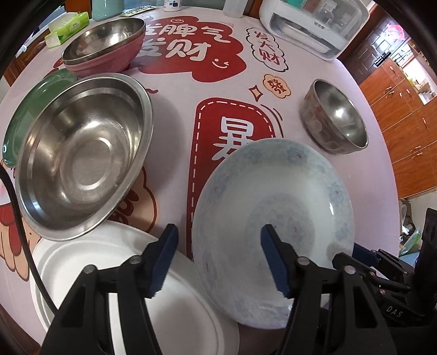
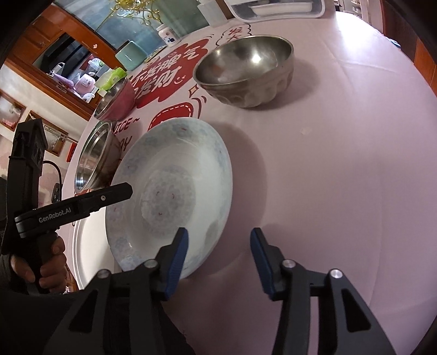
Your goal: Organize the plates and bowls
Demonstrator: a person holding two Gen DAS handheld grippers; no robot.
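now, left gripper (image 1: 218,262): jaws spread wide and released, low centre of the left wrist frame; its right blue pad (image 1: 274,262) sits over the inside of the patterned plate, its left pad over the white plate; whether either pad touches a dish i cannot tell
right gripper (image 2: 218,262): jaws parted, gripping nothing, low centre of the right wrist frame; the left pad (image 2: 177,262) overlaps the near rim of the patterned plate, the right pad hangs over bare cloth
patterned plate (image 1: 273,232): pale, faint blue flower print, tilted, centre to lower right of the left wrist frame; its lower edge overlaps the white plate; in the right wrist frame it fills the centre left (image 2: 169,191)
white plate (image 1: 114,273): flat on the table, lower left of the left wrist frame, partly under the big steel basin
steel basin (image 1: 82,155): large, left of frame, leaning on a green plate (image 1: 32,101) behind it
pink bowls (image 1: 109,49): stacked, steel-lined, upper left
small steel bowl (image 1: 336,117): alone at right, well apart from the rest; upper centre in the right wrist frame (image 2: 245,71)
tablecloth (image 1: 300,68): pink with red and white characters
white appliance (image 1: 314,24): top right edge of the table
tissue pack (image 1: 68,27): green, top left
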